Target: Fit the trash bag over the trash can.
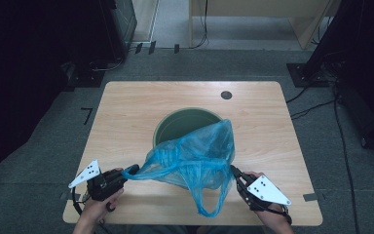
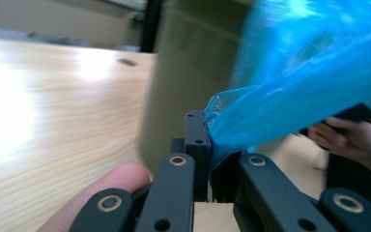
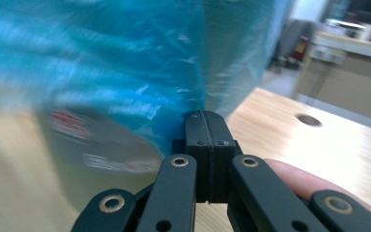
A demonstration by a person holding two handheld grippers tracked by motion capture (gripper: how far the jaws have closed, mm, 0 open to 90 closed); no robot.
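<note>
A thin blue plastic bag (image 1: 195, 158) hangs stretched between my two grippers over the near half of the wooden table (image 1: 126, 107). Behind it stands a round dark green bin (image 1: 182, 122), its mouth partly covered by the bag. My left gripper (image 1: 132, 170) is shut on the bag's left edge; the blue film (image 2: 280, 96) is bunched between its jaws (image 2: 206, 145). My right gripper (image 1: 233, 170) is shut on the bag's right edge, where the film (image 3: 125, 63) rises straight from the closed jaws (image 3: 206, 125). One bag handle (image 1: 209, 204) dangles toward the front edge.
A round cable hole (image 1: 226, 95) sits in the table's far right part. Dark equipment stands and cables lie on the grey floor around the table. A light wooden bench (image 1: 253, 9) stands beyond the far edge.
</note>
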